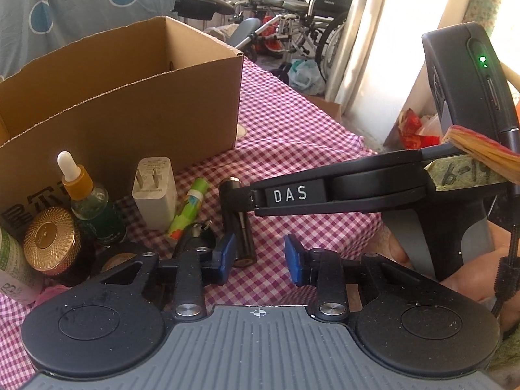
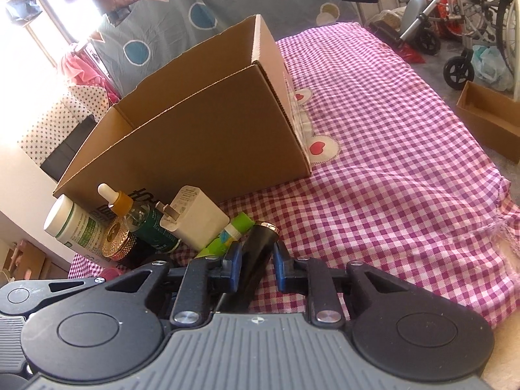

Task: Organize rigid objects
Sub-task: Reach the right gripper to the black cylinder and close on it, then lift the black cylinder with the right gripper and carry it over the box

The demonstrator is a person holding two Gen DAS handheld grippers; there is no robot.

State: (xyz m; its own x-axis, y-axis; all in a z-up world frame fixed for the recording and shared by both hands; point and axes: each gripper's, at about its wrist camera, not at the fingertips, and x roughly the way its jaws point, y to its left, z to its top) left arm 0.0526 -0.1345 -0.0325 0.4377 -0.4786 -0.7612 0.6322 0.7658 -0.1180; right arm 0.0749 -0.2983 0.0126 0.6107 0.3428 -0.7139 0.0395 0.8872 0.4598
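A black cylinder (image 1: 243,234) with a metal top stands tilted on the pink checked cloth (image 1: 292,149). My right gripper (image 1: 229,191) reaches in from the right and is shut on its upper part. In the right wrist view the cylinder (image 2: 261,240) sits squeezed between the blue pads of that gripper (image 2: 256,260). My left gripper (image 1: 260,256) hangs low over the cloth, its pads a narrow gap apart with only cloth between them. The cylinder's lower end is beside its left pad. An open cardboard box (image 1: 130,97) stands behind.
In front of the box (image 2: 195,136) stand a dropper bottle (image 1: 87,201), a white charger plug (image 1: 156,191), a green tube (image 1: 188,211), a gold-lidded jar (image 1: 52,240) and a white bottle (image 2: 74,224). Wheelchairs (image 1: 292,16) are beyond the cloth, and a cardboard tray (image 2: 487,120) lies on the floor.
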